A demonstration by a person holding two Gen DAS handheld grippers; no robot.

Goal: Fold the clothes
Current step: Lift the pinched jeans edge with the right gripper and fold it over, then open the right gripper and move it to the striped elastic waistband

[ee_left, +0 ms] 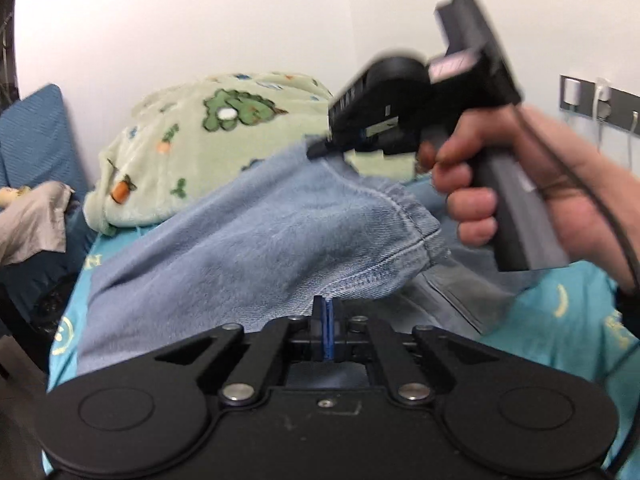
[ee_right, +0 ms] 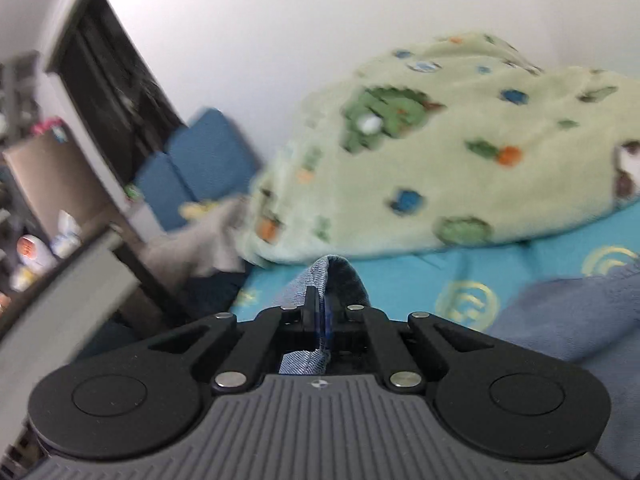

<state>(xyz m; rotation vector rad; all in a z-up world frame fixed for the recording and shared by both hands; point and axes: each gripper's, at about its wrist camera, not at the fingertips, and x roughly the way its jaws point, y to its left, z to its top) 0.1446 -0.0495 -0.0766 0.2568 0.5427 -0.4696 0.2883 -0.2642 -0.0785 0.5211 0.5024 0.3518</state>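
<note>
Jeans (ee_left: 256,240) hang lifted over the teal bedsheet (ee_left: 560,320), hem edge stretched between my left gripper (ee_left: 328,312) and right gripper (ee_left: 316,150), both clamped on denim, running away from me.

Looked like somebody's bedroom at home, pretty lived-in. There was a bed (ee_left: 568,320) with a teal printed sheet, and a fuzzy green cartoon blanket (ee_left: 192,148) was bunched at its far edge against a plain white wall (ee_left: 200,20). A blue cushion (ee_right: 200,160) sat at the bed's far left corner by a dark doorway (ee_right: 112,92). Chargers were plugged into a wall socket strip (ee_left: 592,98), and cluttered shelves (ee_right: 28,200) stood off to the left.
</note>
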